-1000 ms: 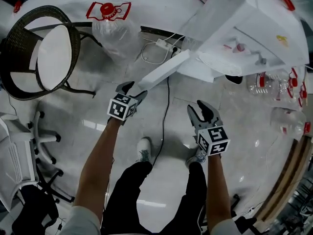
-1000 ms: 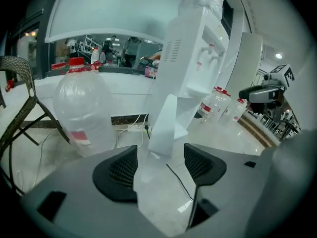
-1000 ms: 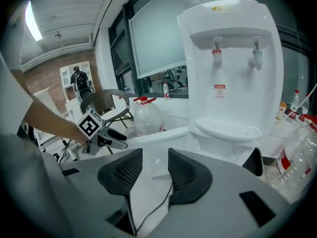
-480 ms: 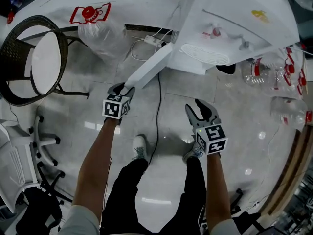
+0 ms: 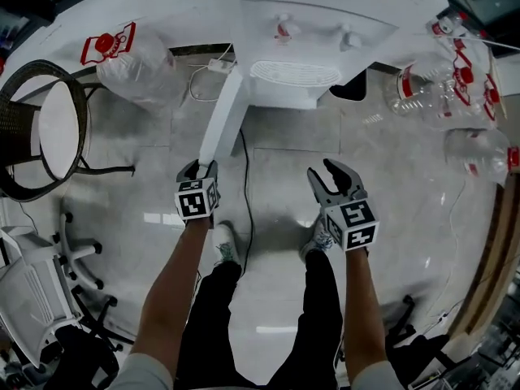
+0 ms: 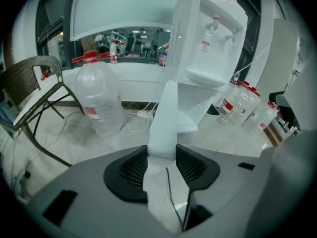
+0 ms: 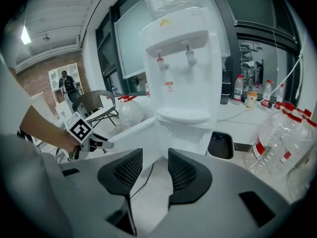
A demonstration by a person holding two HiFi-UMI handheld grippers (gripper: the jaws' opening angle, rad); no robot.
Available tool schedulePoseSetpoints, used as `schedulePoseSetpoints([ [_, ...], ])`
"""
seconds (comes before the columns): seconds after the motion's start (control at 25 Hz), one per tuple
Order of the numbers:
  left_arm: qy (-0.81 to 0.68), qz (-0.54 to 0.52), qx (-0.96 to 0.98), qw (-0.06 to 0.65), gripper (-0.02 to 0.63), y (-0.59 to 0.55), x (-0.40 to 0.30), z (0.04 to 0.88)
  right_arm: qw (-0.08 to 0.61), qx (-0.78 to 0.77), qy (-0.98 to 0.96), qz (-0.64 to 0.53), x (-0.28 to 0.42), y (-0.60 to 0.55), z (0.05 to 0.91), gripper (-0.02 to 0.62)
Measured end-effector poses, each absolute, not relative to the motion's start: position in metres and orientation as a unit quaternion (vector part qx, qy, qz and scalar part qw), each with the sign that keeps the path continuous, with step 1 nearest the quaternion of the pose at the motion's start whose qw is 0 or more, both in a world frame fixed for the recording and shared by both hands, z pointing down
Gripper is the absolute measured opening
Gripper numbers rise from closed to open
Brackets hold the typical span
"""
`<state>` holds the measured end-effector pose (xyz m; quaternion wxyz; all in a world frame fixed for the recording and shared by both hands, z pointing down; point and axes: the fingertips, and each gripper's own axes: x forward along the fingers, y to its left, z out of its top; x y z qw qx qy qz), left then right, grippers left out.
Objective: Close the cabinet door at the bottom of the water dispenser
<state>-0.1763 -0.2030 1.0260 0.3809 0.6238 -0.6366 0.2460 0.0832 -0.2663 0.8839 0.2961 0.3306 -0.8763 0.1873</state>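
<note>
One left hand-held gripper (image 5: 199, 167), jaws closing around the open cabinet door (image 5: 221, 124); right hand-held gripper (image 5: 327, 177) parted, empty; clear jug (image 5: 134, 62) nearby.

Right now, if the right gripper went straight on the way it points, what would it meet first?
Most likely the lower cabinet of the water dispenser, under the drip tray. The right gripper, open and empty, tilts down, so the floor just before it could come first; depth is unclear.
</note>
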Motion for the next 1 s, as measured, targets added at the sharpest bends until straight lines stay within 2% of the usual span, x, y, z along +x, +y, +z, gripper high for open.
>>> schedulePoseSetpoints([
  [0.36,-0.652,0.179,0.612,0.411,0.199,-0.21,-0.079,1.023,0.297,0.36,-0.861,0.201,0.155,-0.258,0.901,0.183],
  [0.72,-0.634,0.11,0.596,0.481,0.215,-0.26,0.029,1.019,0.282,0.399,-0.847,0.21,0.227,-0.273,0.903,0.171],
  [1.0,-0.632,0.072,0.582,0.506,0.258,-0.307,0.07,1.022,0.27,0.423,-0.837,0.217,0.268,-0.29,0.903,0.17],
])
